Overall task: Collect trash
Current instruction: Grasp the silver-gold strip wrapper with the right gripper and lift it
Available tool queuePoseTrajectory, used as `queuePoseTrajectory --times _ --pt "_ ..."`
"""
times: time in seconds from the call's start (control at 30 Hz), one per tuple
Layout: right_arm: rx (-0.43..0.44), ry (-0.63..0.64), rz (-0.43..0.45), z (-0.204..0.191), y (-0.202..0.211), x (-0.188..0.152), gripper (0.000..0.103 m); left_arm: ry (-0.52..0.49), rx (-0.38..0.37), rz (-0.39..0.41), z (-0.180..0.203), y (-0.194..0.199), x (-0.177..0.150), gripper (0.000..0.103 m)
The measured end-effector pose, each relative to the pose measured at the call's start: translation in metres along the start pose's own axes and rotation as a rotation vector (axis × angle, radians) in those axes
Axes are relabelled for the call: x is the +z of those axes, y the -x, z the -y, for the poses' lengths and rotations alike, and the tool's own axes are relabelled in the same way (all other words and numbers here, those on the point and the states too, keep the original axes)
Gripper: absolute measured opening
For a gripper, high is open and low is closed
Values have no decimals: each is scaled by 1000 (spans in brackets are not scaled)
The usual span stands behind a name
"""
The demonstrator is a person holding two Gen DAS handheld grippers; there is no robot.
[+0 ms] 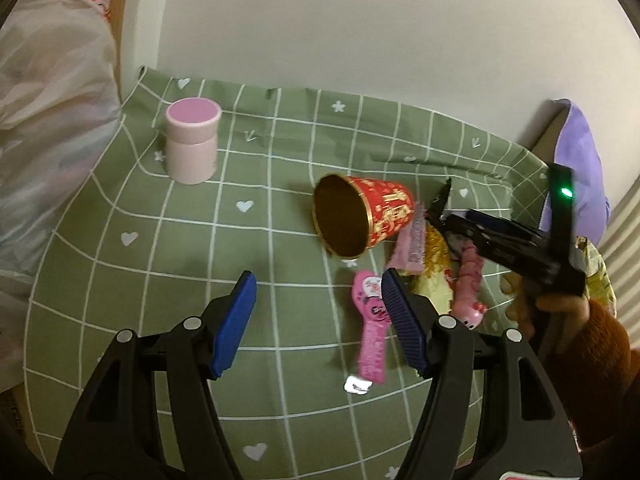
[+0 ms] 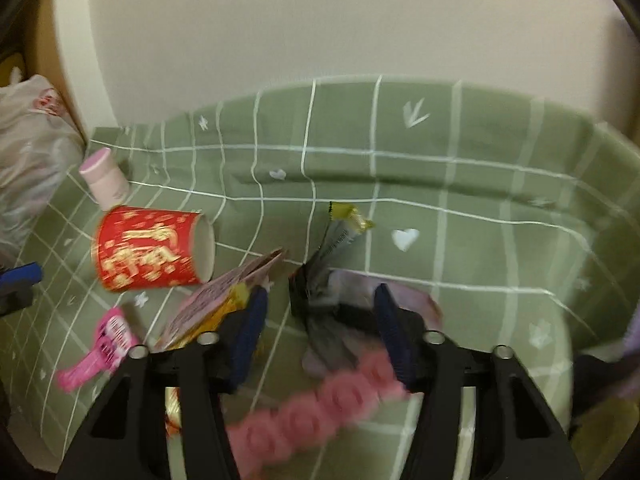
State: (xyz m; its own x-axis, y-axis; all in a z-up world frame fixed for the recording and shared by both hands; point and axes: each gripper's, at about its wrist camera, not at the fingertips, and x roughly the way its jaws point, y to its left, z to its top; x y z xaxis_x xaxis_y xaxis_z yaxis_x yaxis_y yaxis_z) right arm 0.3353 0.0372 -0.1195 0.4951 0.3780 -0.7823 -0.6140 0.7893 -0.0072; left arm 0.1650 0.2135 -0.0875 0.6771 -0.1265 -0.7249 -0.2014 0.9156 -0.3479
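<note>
In the left wrist view the left gripper (image 1: 318, 312) hangs over the green checked cloth (image 1: 200, 260) with its jaws well apart and nothing between them, pointing steeply down. Just past its right finger, at about two o'clock, lies a pink flat wrapper (image 1: 370, 332), its long axis running near to far. Beyond it, at one o'clock, a red paper cup (image 1: 364, 216) lies on its side, its open mouth turned toward the left gripper and its base pointing away to the right. A pile of litter lies against the cup's right side: a pale pink packet (image 1: 412, 246), a yellow wrapper (image 1: 434, 280) and a pink ridged toy-like piece (image 1: 470, 280). The right gripper (image 2: 320, 320), held in a hand (image 1: 532, 308) with an orange sleeve, tilts down into that pile; its jaws stand partly open around a dark crumpled wrapper (image 2: 320, 292), and the blur hides whether the pads press it. Far off at eleven o'clock a pink lidded tube (image 1: 192, 140) stands upright, with a white plastic bag (image 1: 48, 112) beside the cloth's left edge.
</note>
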Motion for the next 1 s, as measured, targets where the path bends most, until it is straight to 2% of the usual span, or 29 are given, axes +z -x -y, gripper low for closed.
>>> queuePoseTrajectory --times 0.1,0.27,0.43,0.57,0.63,0.73,0.87,1.0 --pt "19 30 -48 -6 -20 2 38 -6 13 -16 -5 -1 -4 62" --pt "113 38 -80 -20 -14 -1 25 0 11 -40 -8 -4 -7 62" --pt "136 -24 21 -15 32 -7 23 -38 -5 -49 4 -7 -4 62" --pt "95 -100 138 6 87 -9 23 -64 -54 -55 18 -13 0 62" --pt "70 -119 155 16 103 -15 23 -82 -79 -67 29 -18 2 62" --pt "35 -143 142 29 121 -28 23 -112 -117 -91 45 -27 3 61" --pt "37 -216 112 42 133 -61 23 -171 -186 -121 71 -38 8 61" --pt "18 -243 85 33 136 -97 23 -290 -282 -133 113 -58 26 60"
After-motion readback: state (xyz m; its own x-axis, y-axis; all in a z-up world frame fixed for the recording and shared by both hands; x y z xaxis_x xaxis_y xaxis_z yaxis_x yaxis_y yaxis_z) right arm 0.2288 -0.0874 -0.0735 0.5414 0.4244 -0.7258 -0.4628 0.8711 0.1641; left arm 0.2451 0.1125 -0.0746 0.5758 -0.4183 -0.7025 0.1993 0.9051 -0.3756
